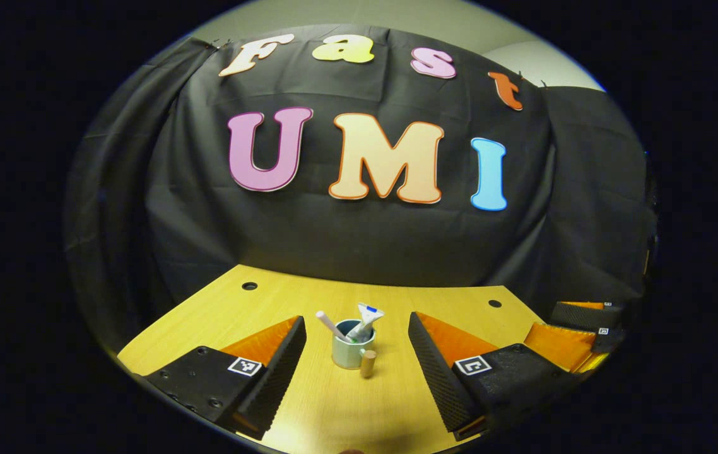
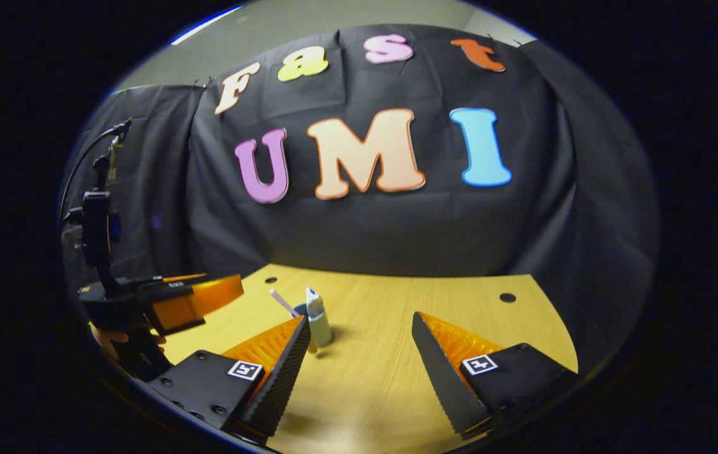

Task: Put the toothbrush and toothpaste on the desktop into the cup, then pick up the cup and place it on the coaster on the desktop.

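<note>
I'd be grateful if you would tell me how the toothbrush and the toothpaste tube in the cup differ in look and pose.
The thin pale toothbrush is a slim stick, while the white toothpaste tube is wider, with a flat crimped end and blue marks. The toothbrush leans toward the left of the left gripper view; the toothpaste tube stands nearer upright. Both stand in the small grey-green cup with a wooden handle, sticking out above its rim.

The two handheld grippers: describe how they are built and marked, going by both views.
The left gripper and the right gripper each end in two wedge-shaped fingers with ribbed inner faces. Each finger sits on a black block with small screw holes and a square black-and-white tag. In the right gripper view, the left gripper carries an upright black post with a thin cable above it.
</note>
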